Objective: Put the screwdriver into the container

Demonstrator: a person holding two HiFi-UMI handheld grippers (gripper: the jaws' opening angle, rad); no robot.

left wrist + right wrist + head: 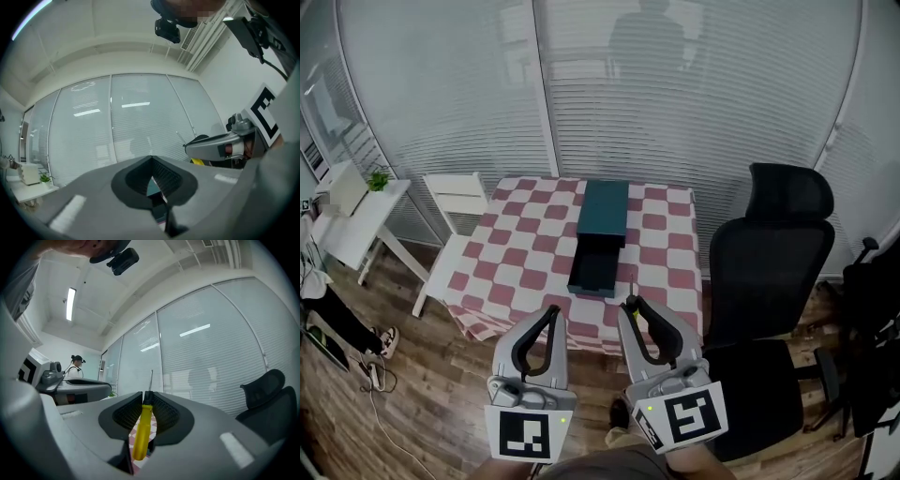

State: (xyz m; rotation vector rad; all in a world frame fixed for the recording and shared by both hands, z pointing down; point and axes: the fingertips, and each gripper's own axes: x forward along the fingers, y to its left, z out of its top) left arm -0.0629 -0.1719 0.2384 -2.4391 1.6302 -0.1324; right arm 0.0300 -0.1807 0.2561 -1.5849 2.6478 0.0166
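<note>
Right gripper is clamped on the screwdriver. The yellow handle sits between the pads, and the black collar and bare shaft stick out past the tips toward 12 o'clock. In the head view the shaft shows just above the table's near edge.

Left gripper has its tips pressed together with nothing between them. It sits beside the right one at its 9 o'clock, apart from it. Both are held off the table, short of its near edge.

The teal container lies mid-table on the red-white checked cloth, at 12 o'clock from the grippers. Its drawer is pulled out toward them with the open top showing. Only bare cloth lies between the screwdriver tip and the drawer.

A black office chair stands tight against the table's 3 o'clock side, close to the right gripper. A white chair is at the table's 10 o'clock corner. A white side table with a small plant is further out at 9 o'clock. Shoes and cables lie on the wood floor at 8 o'clock. Blinds cover the glass wall behind.

In the right gripper view a person stands far off at 9 o'clock.
</note>
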